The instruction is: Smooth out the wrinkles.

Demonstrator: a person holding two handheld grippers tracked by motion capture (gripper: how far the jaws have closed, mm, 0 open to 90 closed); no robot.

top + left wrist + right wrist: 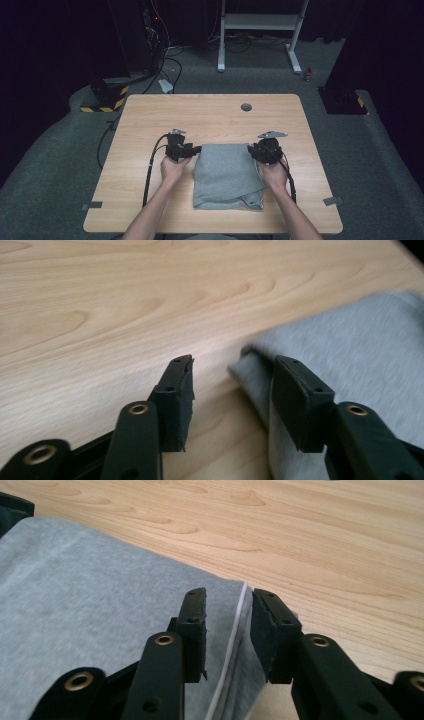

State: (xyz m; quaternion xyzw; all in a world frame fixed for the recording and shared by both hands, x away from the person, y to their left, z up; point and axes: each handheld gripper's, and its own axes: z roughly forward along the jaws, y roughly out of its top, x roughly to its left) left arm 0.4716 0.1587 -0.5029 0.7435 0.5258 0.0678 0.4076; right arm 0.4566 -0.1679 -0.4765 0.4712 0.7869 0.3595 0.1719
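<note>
Left gripper spread at the folded grey cloth's far-left corner, right gripper parted astride its far-right seam, neither pinching, cloth mid-table, near hem blurred, folds underneath hidden.

Bare table lies open beyond the folded grey cloth between both tools.

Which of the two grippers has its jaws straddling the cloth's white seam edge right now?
The right gripper: its open jaws stand either side of the grey folded cloth's white-stitched edge. The left gripper is open at the cloth's opposite side, with bare table in its gap.
</note>
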